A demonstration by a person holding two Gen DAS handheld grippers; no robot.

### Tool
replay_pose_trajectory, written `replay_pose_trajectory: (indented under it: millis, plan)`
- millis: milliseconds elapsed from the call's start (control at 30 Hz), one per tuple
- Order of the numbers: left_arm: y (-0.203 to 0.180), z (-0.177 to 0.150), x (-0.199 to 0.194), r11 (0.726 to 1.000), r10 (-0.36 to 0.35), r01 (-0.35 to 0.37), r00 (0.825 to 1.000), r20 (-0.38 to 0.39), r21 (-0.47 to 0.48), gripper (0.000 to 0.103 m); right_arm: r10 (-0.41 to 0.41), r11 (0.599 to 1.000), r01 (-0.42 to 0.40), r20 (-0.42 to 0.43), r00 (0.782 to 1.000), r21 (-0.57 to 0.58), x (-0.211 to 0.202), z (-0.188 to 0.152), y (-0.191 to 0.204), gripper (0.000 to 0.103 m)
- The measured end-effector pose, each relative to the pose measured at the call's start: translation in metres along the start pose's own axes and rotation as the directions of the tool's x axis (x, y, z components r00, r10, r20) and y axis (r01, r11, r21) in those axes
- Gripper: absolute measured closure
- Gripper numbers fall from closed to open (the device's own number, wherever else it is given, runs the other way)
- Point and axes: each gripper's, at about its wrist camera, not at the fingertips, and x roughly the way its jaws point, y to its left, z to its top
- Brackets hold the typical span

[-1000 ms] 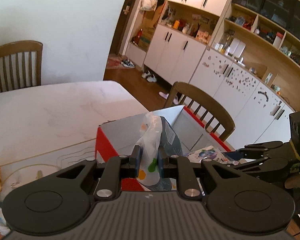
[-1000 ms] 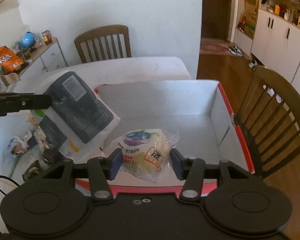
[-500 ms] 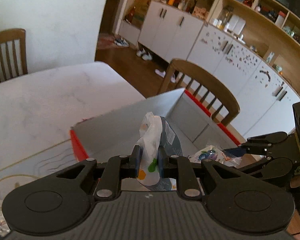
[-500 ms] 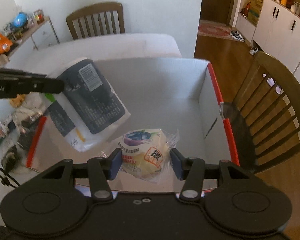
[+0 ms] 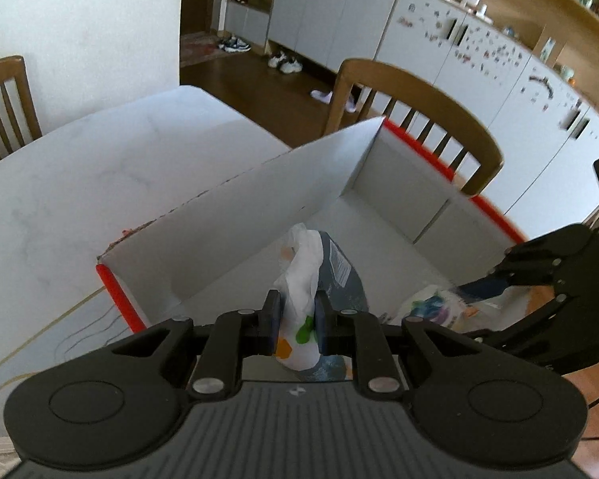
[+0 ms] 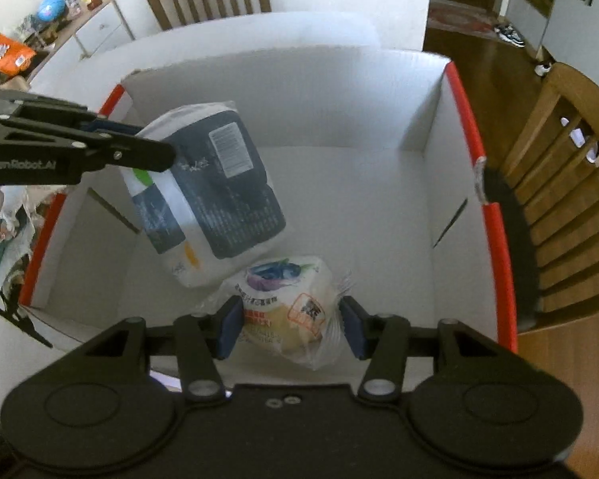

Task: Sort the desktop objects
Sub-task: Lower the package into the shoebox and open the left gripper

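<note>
Box, white inside with red rim, sits on the table. Dark packet hangs over the box interior, its white top pinched by the nearly closed left gripper. Bread bag is clamped between the half-spread fingers of the right gripper above the box floor.

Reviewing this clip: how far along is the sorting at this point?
Nothing lies loose in the white box yet. In hand: the left hand-held gripper pinches a dark-and-white tissue pack over the box interior, and the right hand-held gripper grips a bagged snack over its near edge. Left: release both, then clear the clutter outside the box's left wall.
</note>
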Motion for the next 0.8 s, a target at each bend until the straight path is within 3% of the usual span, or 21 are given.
replay_pose_trajectory:
  millis: [233, 500, 533, 600, 700, 733, 800]
  plan:
    - [-0.004, 0.006, 0.015, 0.996, 0.072, -0.068, 0.996, -0.058, 0.06, 0.087, -0.052, 0.998, 0.051, -0.032, 0.998, -0.032, 0.01, 0.007, 0.002, 0.052]
    - [0.002, 0.013, 0.023, 0.993, 0.101, -0.094, 0.989, -0.112, 0.067, 0.085, -0.057, 0.998, 0.055, -0.045, 0.997, -0.04, 0.017, 0.009, 0.002, 0.049]
    - [0.004, 0.014, 0.023, 0.993, 0.105, -0.098, 0.988, -0.117, 0.06, 0.083, -0.059, 0.998, 0.057, -0.045, 0.997, -0.035, 0.018, 0.01, 0.002, 0.048]
    - [0.005, 0.014, 0.024, 0.992, 0.12, -0.113, 0.985, -0.126, 0.059, 0.082, -0.069, 0.997, 0.068, -0.04, 0.997, -0.026, 0.017, 0.009, 0.0, 0.033]
    - [0.005, 0.015, 0.023, 0.992, 0.117, -0.11, 0.985, -0.126, 0.061, 0.081, -0.075, 0.997, 0.074, -0.03, 0.997, -0.005, 0.016, 0.01, 0.0, 0.027]
    - [0.005, 0.016, 0.023, 0.992, 0.118, -0.111, 0.985, -0.125, 0.062, 0.077, -0.077, 0.997, 0.077, -0.028, 0.997, -0.005, 0.015, 0.01, -0.001, 0.027]
    - [0.004, 0.016, 0.02, 0.992, 0.117, -0.111, 0.986, -0.116, 0.06, 0.057, -0.075, 0.997, 0.075, -0.026, 0.997, -0.004, 0.015, 0.01, -0.001, 0.027]
